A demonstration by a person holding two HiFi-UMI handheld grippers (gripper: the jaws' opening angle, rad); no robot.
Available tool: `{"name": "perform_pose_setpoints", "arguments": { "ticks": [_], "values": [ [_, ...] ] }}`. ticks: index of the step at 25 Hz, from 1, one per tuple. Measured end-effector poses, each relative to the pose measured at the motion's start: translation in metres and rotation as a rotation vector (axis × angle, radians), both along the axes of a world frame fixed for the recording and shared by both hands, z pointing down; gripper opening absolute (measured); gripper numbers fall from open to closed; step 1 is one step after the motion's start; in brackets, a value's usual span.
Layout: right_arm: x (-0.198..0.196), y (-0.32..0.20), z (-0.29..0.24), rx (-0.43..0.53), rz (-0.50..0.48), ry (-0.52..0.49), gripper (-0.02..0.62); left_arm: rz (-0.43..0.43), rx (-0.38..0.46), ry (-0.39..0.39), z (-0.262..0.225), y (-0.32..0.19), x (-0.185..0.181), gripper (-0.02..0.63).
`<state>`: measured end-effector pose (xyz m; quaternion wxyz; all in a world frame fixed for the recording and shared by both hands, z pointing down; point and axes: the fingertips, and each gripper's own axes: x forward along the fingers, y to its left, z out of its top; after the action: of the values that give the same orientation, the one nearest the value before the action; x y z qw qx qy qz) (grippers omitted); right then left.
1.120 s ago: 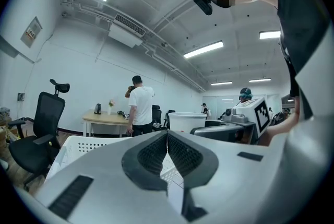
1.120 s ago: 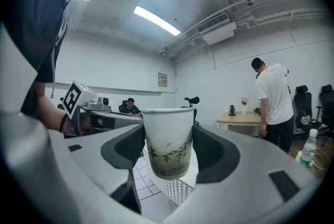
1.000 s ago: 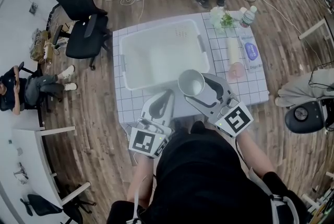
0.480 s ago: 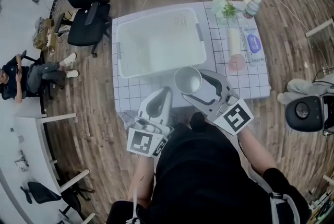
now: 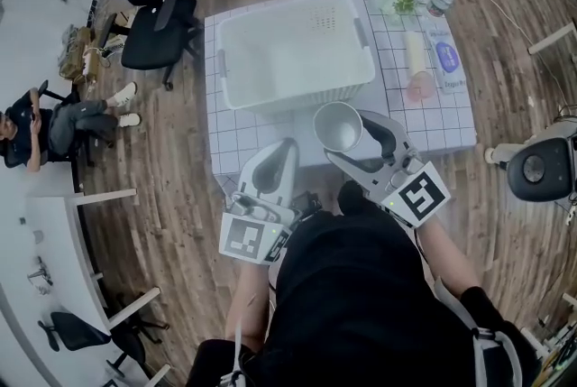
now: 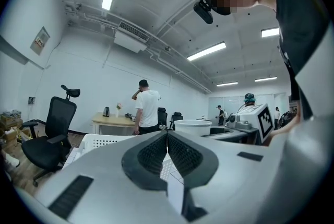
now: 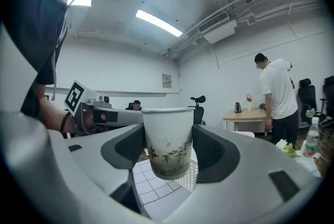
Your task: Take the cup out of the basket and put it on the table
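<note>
Right gripper view: paper cup held at mid-wall, clear of the basket

The cup is thin white paper printed with bamboo. It looks light, easily crushed and a little slick. The stiffest places to grip are probably just under the rolled rim or low near the base, using gentle pressure. The right hand-held gripper has its jaws closed to the cup's width, with the pads against opposite sides of the upright wall. In the head view the cup appears empty. It hangs at 5 o'clock from the white basket, over the near part of the gridded counter. The left hand-held gripper sits at 8 o'clock from the cup, with its jaws pressed together on nothing.
</note>
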<state>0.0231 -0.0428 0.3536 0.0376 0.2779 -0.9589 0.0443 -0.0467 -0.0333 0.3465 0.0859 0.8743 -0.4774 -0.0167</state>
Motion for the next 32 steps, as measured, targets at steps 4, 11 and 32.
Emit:
{"name": "perform_pose_setpoints", "arguments": {
  "ticks": [4,11,32],
  "values": [
    [-0.018,0.021,-0.004,0.014,0.020,-0.012,0.293,0.003,-0.010,0.007,0.006,0.019,-0.024,0.011],
    [-0.038,0.059,-0.008,0.007,0.041,-0.017,0.292,0.062,0.010,0.021,0.003,0.049,-0.035,0.011],
    [-0.013,0.112,-0.008,0.013,0.038,-0.002,0.284,0.083,-0.015,0.030,0.004,0.102,-0.015,0.011]
  ]
}}
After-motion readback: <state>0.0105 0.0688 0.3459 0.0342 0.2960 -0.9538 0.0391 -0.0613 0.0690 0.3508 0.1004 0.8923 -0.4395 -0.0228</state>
